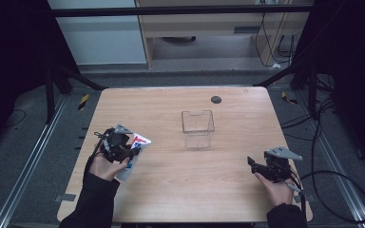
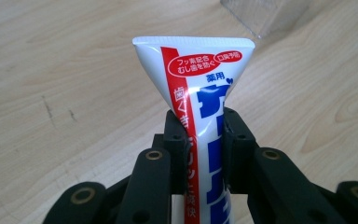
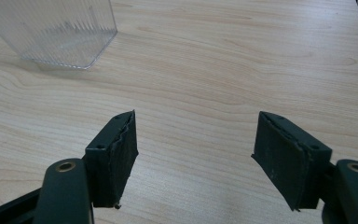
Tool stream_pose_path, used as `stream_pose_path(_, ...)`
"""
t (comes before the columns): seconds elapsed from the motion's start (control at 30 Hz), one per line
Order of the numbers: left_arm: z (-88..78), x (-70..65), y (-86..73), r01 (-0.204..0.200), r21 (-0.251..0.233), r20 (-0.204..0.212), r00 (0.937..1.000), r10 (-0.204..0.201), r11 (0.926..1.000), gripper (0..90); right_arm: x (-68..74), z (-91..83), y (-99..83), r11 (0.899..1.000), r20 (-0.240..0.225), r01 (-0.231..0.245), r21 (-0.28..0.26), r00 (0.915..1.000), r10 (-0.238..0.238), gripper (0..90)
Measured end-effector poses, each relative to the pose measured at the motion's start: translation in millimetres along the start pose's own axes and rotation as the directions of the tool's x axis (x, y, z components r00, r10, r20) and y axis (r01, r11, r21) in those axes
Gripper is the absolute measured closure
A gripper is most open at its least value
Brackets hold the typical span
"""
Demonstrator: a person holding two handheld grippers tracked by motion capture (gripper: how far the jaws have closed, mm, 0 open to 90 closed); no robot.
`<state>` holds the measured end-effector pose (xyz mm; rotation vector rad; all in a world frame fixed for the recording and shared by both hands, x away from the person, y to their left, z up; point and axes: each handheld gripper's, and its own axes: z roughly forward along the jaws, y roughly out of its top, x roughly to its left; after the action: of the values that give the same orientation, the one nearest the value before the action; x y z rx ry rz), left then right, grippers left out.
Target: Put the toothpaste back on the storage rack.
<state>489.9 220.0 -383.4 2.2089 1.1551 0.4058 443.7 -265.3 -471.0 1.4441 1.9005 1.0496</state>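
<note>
A white toothpaste tube (image 1: 139, 144) (image 2: 200, 79) with red and blue print is clamped between the pads of my left gripper (image 1: 133, 153) (image 2: 204, 128), held above the left side of the wooden table (image 1: 185, 190). Its flat crimped end points away from the hand, toward a clear plastic box (image 1: 197, 128) (image 2: 265, 14) that stands open-topped near the table's middle. At the table's right side my right gripper (image 1: 251, 165) (image 3: 196, 144) rests low over bare wood, jaws spread wide with nothing between them. The clear box (image 3: 51, 32) lies ahead of it to the left.
A small dark round disc (image 1: 216, 99) lies near the table's far edge, behind the box. Metal rails and cables run along the floor on both sides of the table.
</note>
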Motion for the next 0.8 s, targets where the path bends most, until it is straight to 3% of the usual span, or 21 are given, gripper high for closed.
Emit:
stream_pose_path(0.13, -5.9, 3.4, 3.3, 0.012, -0.053, -0.013, 0.9998, -0.013, 0.9985, 74.5, 0.0, -0.2, 0.2, 1.000, 0.001, -0.003, -0.003, 1.0000, 0.003, 29.8)
stream_pose_path(0.3, -21.6, 10.9, 13.6, 0.039, -0.178, -0.068, 0.9963, -0.051, 0.9833, 74.5, -0.8, -1.5, 0.7, 1.000, 0.007, -0.002, -0.013, 1.0000, 0.002, 29.8)
stream_pose_path(0.4, -29.4, 13.4, 19.0, 0.058, -0.256, -0.086, 0.9929, -0.082, 0.9649, 74.4, -1.0, -1.9, 0.9, 1.000, 0.007, -0.004, -0.016, 1.0000, 0.004, 29.4)
stream_pose_path(0.63, -38.1, 15.7, 35.5, 0.079, -0.381, -0.107, 0.9860, -0.128, 0.9212, 74.4, -1.0, -3.0, 1.2, 1.000, 0.017, -0.001, -0.030, 0.9999, 0.001, 28.4)
stream_pose_path(0.67, -38.2, 15.3, 38.0, 0.079, -0.393, -0.106, 0.9858, -0.131, 0.9162, 74.4, -0.8, -3.1, 1.2, 1.000, 0.017, 0.000, -0.031, 0.9999, 0.000, 28.3)
stream_pose_path(0.8, -33.3, 10.7, 47.4, 0.077, -0.413, -0.102, 0.9863, -0.130, 0.9073, 74.4, -0.3, -2.8, 1.4, 0.999, 0.018, 0.003, -0.032, 0.9998, -0.003, 28.1)
